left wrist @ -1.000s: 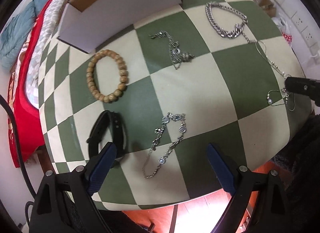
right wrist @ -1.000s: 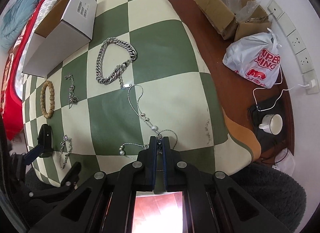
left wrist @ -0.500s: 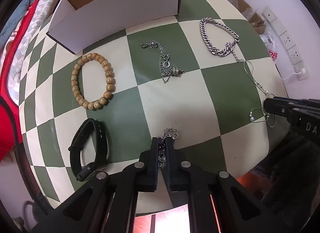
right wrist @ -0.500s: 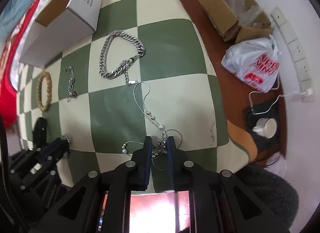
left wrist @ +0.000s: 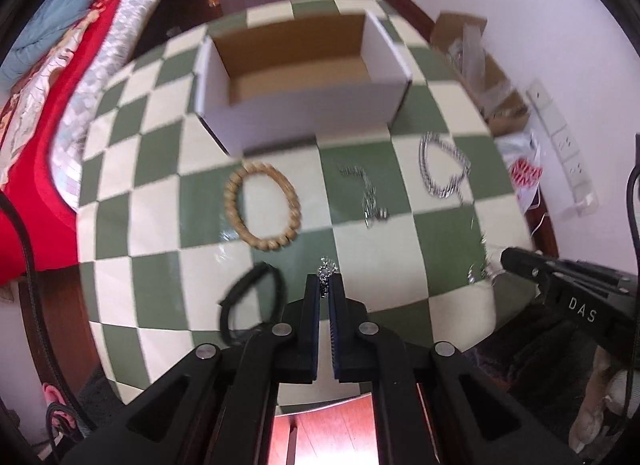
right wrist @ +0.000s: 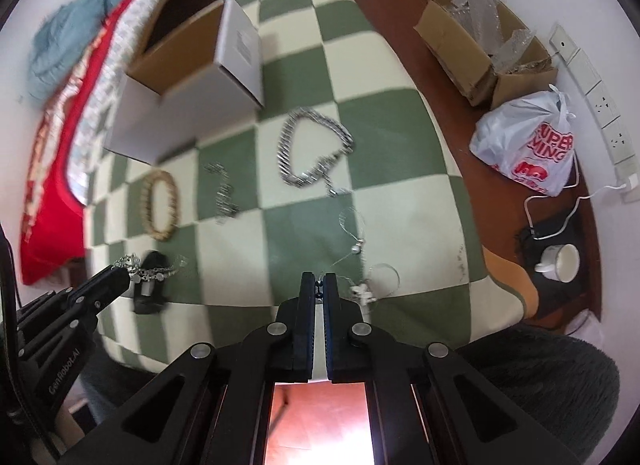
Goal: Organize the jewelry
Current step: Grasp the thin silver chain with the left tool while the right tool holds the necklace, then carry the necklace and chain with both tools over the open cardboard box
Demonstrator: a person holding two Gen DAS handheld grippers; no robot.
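Holding jewelry in both tools, the person has two pieces partly off the checked tabletop (left wrist: 400, 277). The left gripper (left wrist: 324, 291) is clenched on a silver link bracelet (left wrist: 327, 267), whose end pokes out just past the fingertips; in the right view the rest of that bracelet (right wrist: 154, 267) trails from the tip, over the black band (right wrist: 150, 285). The right gripper (right wrist: 319, 287) is clenched on a thin pearl necklace (right wrist: 358, 249), pinching a small dark bead or clasp, while the fine chain loops loosely just beside the tip and runs away across a green square.

Remaining on the tabletop are the bead bracelet (left wrist: 262, 207), a small chain (left wrist: 370, 199) and the heavy curb chain (left wrist: 442, 167), all in a row in front of the open white box (left wrist: 304, 113), which looks empty and is likely the destination.

Risks, as I judge them: the necklace is held by one tiny point, so a quick lift could let it slip out or snag its loops into a knot. Its far end lies near the curb chain's clasp, so pulling may drag that piece along. The hanging bracelet could catch the black band, and the two grippers carrying trailing chains toward one box could tangle them together.
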